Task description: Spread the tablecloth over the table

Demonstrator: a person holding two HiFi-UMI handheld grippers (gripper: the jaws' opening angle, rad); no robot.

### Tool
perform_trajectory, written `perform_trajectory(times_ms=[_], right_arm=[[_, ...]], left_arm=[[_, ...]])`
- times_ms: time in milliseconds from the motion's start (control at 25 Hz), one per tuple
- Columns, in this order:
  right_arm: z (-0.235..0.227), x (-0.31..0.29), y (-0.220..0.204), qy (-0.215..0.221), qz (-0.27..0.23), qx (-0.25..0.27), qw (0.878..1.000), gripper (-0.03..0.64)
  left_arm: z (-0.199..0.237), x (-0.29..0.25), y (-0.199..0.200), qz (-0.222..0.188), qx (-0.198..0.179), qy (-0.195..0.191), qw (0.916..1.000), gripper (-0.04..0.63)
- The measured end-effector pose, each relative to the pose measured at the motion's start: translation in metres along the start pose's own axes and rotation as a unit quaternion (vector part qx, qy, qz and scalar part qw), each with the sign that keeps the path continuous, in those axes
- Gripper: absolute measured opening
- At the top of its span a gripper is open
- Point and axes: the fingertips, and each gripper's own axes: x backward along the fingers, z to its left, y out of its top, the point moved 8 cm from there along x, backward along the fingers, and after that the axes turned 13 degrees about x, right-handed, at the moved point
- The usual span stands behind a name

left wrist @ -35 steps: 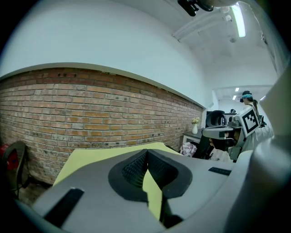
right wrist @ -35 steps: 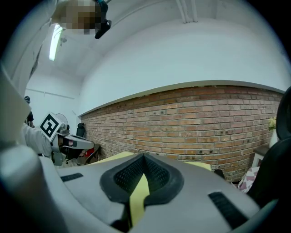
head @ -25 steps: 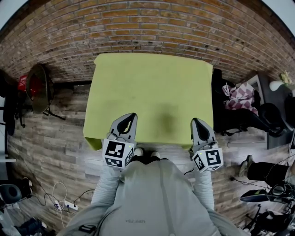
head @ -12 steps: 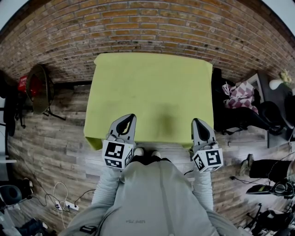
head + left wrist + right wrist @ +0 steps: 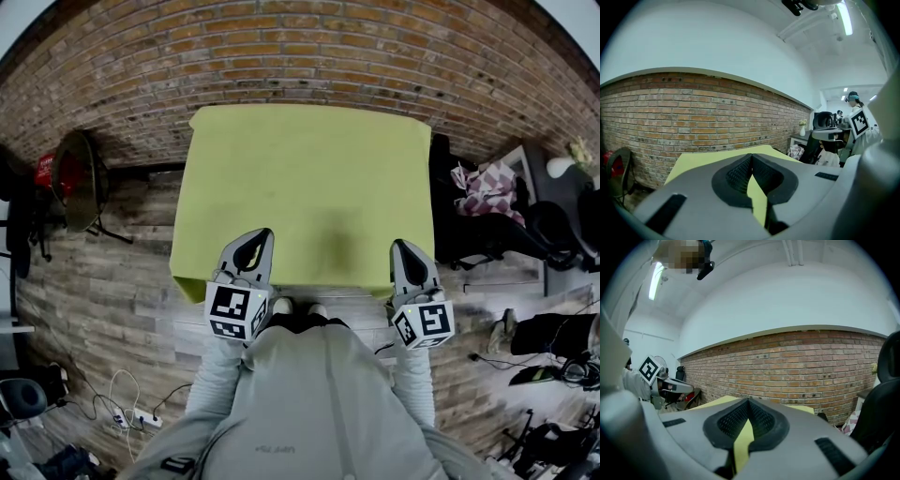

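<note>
Head view: the yellow-green tablecloth [image 5: 309, 178] already covers the whole table top at 12 o'clock from me, its far hem against the brick wall [image 5: 300, 56]. My left gripper [image 5: 255, 236] holds the near hem toward the cloth's 7 o'clock corner and my right gripper [image 5: 404, 247] holds it toward the 5 o'clock corner. I judge this the closing step, settling the near edge. The next move calls for lowering both hands evenly so that the hem drops over the near side, then letting go with both at once, without dragging the cloth back off the far edge. Left gripper view: the left gripper [image 5: 751, 158] has its jaws closed tight on a fold of the tablecloth [image 5: 696, 159], a yellow strip of which shows between the ribbed pads. The rest of the cloth runs flat toward 12 o'clock. Right gripper view: the right gripper [image 5: 749, 402] is likewise clamped on the tablecloth [image 5: 743, 441], with the cloth stretching away at 11 o'clock. Against the frames of a second and half a second ago, both grippers stand at the same places on the hem and the cloth lies as it did. Only the clutter on the floor at 4 o'clock has shifted.
</note>
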Motion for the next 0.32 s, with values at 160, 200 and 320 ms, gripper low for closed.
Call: perform_trajectory(times_ms=[160, 200, 320], right_arm=[[0.0003, 0.0003, -0.0017, 0.003, 0.002, 0.001, 1.000, 0.021], [0.0005, 0.0001, -0.0021, 0.004, 0.002, 0.001, 1.000, 0.021], [0.0012, -0.0009, -0.0023, 0.005, 0.000, 0.001, 1.000, 0.021]], left_arm=[[-0.0003, -0.0007, -0.0011, 0.003, -0.001, -0.001, 1.0000, 0.025], [0.0000, -0.0007, -0.0014, 0.003, -0.001, -0.001, 1.0000, 0.025], [0.0010, -0.0007, -0.0018, 0.003, -0.001, 0.000, 1.0000, 0.025]])
